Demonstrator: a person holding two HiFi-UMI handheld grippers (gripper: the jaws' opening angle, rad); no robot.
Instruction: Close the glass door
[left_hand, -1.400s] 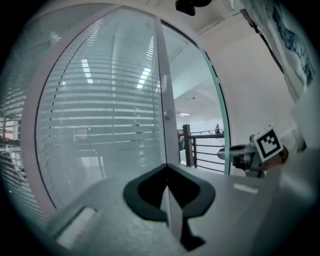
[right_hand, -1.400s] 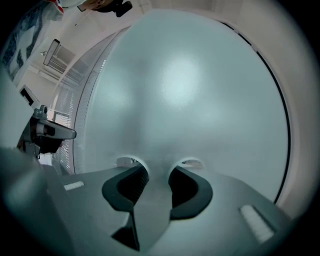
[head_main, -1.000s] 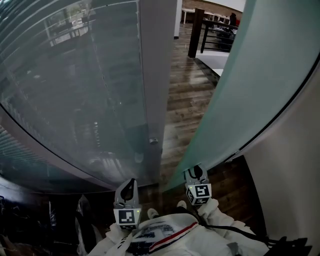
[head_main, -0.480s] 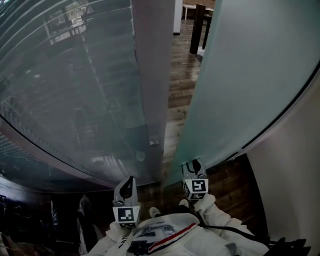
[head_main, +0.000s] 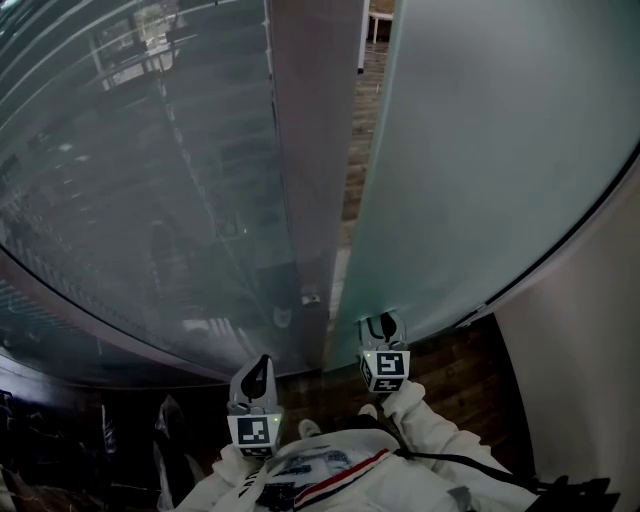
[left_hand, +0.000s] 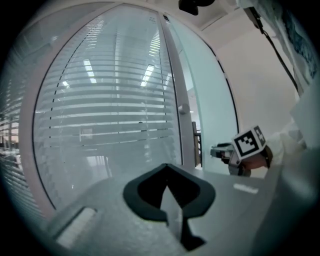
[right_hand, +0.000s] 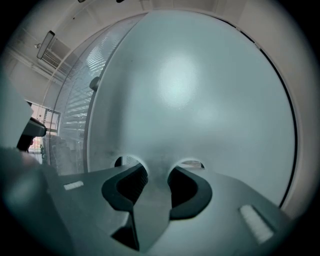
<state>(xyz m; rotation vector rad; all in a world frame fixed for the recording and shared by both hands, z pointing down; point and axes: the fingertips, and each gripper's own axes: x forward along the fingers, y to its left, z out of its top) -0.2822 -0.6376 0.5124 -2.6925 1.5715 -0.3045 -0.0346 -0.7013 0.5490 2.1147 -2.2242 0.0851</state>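
Frosted glass door (head_main: 480, 150), right gripper (head_main: 383, 323) apparently gripping it (ajar)

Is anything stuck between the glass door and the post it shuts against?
No, nothing visible. The narrow gap between the frosted glass door and the grey door post shows only wooden floor. The left gripper is off to the side.
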